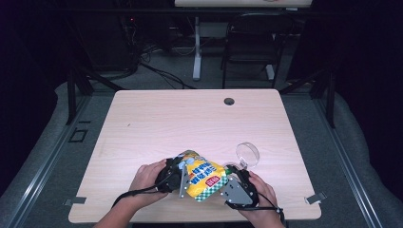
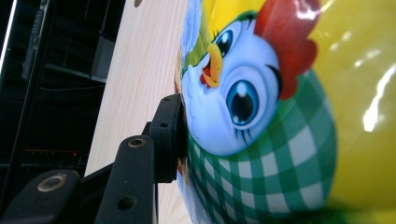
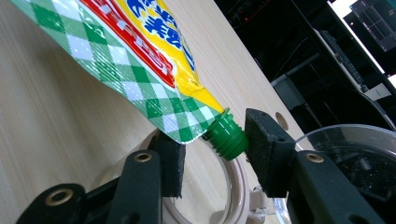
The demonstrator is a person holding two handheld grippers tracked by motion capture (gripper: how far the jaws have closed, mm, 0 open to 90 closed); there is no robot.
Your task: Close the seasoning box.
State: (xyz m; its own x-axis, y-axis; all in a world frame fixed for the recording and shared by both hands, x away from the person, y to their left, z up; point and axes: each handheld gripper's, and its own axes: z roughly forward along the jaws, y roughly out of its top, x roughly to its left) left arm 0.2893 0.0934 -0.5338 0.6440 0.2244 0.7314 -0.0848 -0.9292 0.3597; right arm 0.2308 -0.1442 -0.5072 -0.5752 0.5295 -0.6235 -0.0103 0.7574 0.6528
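Pale wooden table [image 1: 157, 118] under a dark room, black chair [image 1: 252, 42] behind it. Near the front edge, tilted between both grippers: yellow refill pouch [image 1: 204, 176] with green check and a cartoon chicken. Left gripper [image 1: 177, 176] clamped on the pouch's body, one black pad pressed against the chicken print. Right gripper [image 3: 212, 154] spread around the green cap [image 3: 229, 137], pads just beside it, not pressing. Clear round container [image 1: 248, 154] just beyond the cap.

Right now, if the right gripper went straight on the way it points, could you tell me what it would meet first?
Most likely the green spout of the yellow pouch, which sits between the right gripper's open jaws; beyond it lies the wooden table.
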